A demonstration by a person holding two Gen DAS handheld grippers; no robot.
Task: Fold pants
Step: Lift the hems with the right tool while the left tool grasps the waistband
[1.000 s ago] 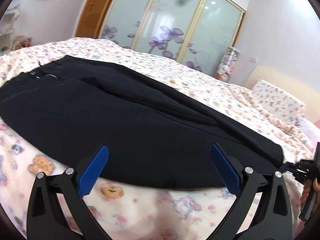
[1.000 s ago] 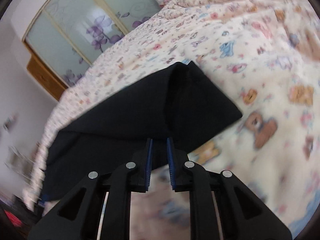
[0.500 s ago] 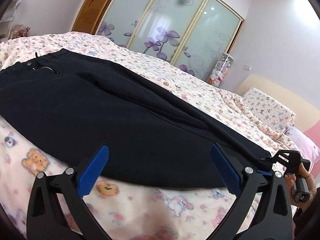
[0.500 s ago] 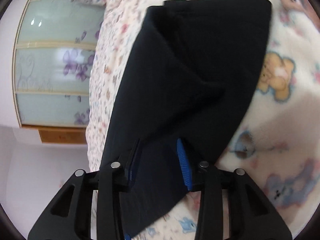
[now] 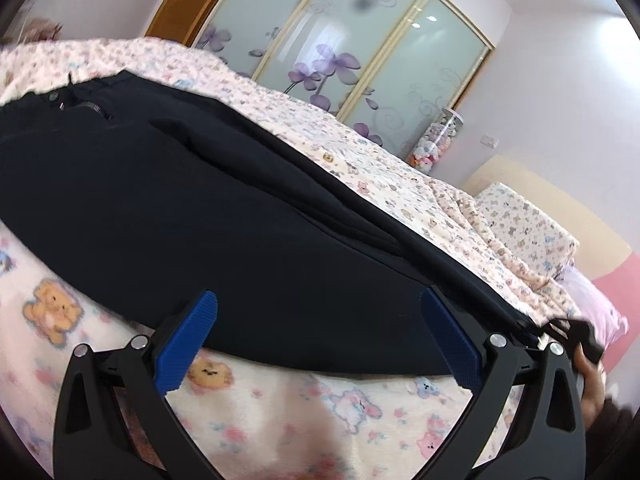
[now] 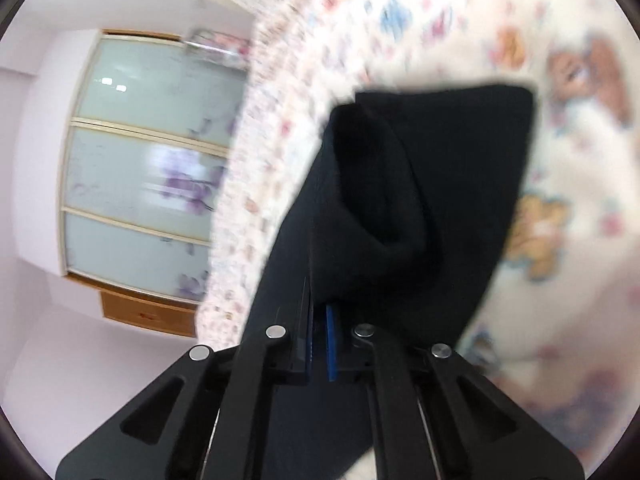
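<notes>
Dark navy pants [image 5: 240, 208] lie lengthwise on the bed, waistband and zipper at the far left, leg ends at the right. My left gripper [image 5: 318, 296] hovers open over the near edge of the legs, blue pads wide apart and nothing between them. In the right wrist view my right gripper [image 6: 319, 308] is shut on the leg end of the pants [image 6: 420, 184], and the cloth bunches up in front of the pads. The left wrist view also catches the right gripper [image 5: 576, 332] at the leg ends, held by a person's hand [image 5: 592, 376].
The bed is covered by a cream blanket [image 5: 280, 408] with a bear print. A pillow [image 5: 524, 232] and headboard [image 5: 580, 216] lie to the right. Behind the bed stand a sliding-door wardrobe [image 5: 360, 52] and a tall jar of plush toys [image 5: 436, 140].
My right gripper rolled, opened over the leg end, came down and closed on the cloth. My left gripper stayed open over the pants and tilted slightly.
</notes>
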